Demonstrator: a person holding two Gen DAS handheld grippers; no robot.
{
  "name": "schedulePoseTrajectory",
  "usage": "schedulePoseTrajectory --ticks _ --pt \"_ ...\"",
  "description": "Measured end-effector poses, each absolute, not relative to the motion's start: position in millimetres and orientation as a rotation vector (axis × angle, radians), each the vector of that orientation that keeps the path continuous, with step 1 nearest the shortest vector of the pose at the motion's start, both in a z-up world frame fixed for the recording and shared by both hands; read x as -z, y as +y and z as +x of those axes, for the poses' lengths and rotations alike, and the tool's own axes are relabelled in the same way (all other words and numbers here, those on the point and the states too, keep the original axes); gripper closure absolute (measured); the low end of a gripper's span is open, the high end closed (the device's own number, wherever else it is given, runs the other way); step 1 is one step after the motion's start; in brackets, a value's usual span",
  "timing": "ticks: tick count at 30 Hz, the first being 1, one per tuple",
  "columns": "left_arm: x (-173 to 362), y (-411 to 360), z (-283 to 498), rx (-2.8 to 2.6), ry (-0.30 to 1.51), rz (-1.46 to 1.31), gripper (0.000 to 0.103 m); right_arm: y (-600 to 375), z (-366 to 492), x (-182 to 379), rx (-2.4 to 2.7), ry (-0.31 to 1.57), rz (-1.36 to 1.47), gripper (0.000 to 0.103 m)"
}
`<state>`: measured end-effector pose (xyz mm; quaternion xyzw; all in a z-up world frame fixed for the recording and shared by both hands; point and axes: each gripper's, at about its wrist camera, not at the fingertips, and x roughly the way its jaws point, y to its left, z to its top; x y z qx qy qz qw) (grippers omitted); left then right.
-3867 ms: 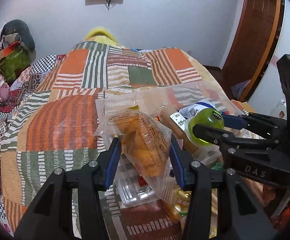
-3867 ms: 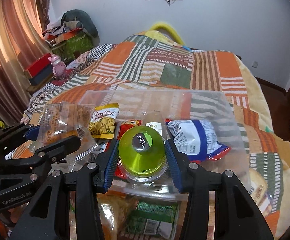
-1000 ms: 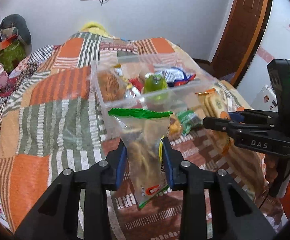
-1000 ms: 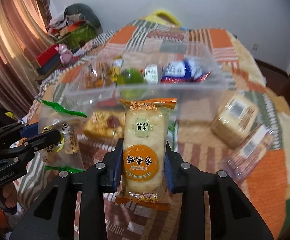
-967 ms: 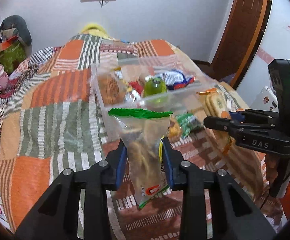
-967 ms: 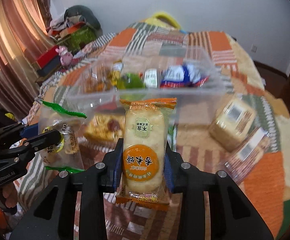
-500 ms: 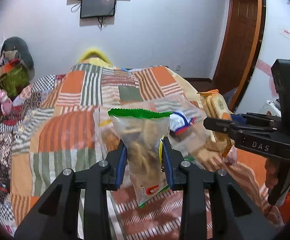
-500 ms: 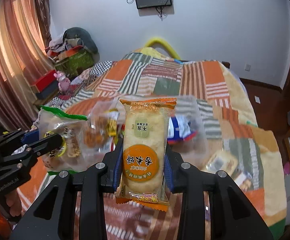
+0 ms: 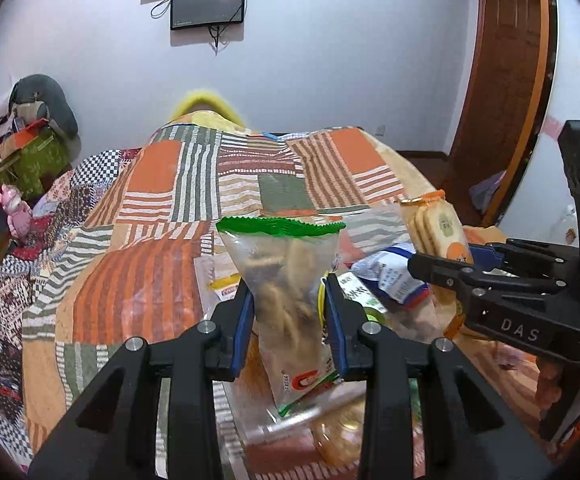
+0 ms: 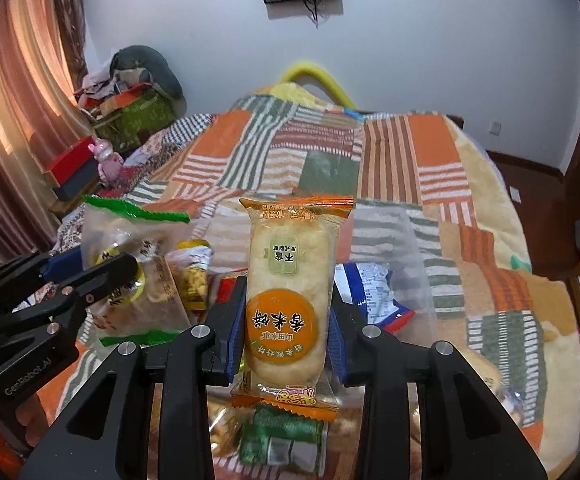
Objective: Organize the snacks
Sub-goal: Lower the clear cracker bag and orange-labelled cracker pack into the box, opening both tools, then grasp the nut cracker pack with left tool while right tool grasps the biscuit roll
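My left gripper is shut on a clear snack bag with a green top edge and holds it upright over the near side of the clear plastic bin. My right gripper is shut on an orange rice cracker pack, also upright above the bin. The bin holds a blue and white packet, a yellow packet and other snacks. The right gripper with its pack shows in the left wrist view; the left gripper with its bag shows in the right wrist view.
The bin sits on a bed with a patchwork quilt. More snack packs lie on the quilt below the grippers, among them a green pack. Clutter and a red box stand at the left; a wooden door is at the right.
Both grippers have moved forward and up with their packs, from in front of the bin to above it. Both holds are unchanged.
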<state>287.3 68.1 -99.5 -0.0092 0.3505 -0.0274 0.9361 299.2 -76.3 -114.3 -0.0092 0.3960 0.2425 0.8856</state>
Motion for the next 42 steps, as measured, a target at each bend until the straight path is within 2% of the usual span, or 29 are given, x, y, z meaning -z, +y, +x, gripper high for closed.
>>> schedulePoseTrajectory --ticks 10,12,15,17,22,23,25,33,42 --pt "117.7 70.5 302.8 0.04 0.75 -0.033 0.069 -68.8 308.0 135.8 -0.518 0.909 -0.026 0.07" --pt "118.4 71.1 301.7 0.044 0.763 -0.047 0.066 -69.7 306.8 135.2 -0.527 0.919 -0.015 0.066" --pt "114.4 71.2 293.8 0.05 0.758 -0.058 0.053 -75.7 300.3 130.9 -0.517 0.903 -0.02 0.055" --pt "109.0 69.7 284.8 0.049 0.743 -0.056 0.041 -80.5 296.1 126.6 -0.512 0.889 -0.023 0.054" --pt "100.8 65.6 263.4 0.063 0.748 -0.05 0.022 -106.4 279.1 110.6 -0.484 0.849 -0.019 0.052" --pt "101.0 64.6 259.0 0.064 0.753 -0.046 0.017 -111.4 276.7 108.9 -0.473 0.843 -0.017 0.049" --pt "102.7 60.5 249.0 0.064 0.76 -0.035 0.014 -127.5 269.2 105.8 -0.451 0.836 0.002 0.044" --pt "121.9 48.8 226.0 0.072 0.827 -0.031 0.013 -189.4 249.5 112.0 -0.327 0.863 0.04 0.043" --pt "158.7 40.1 225.9 0.065 0.923 -0.08 0.013 -230.9 255.1 155.1 -0.218 0.991 0.089 0.043"
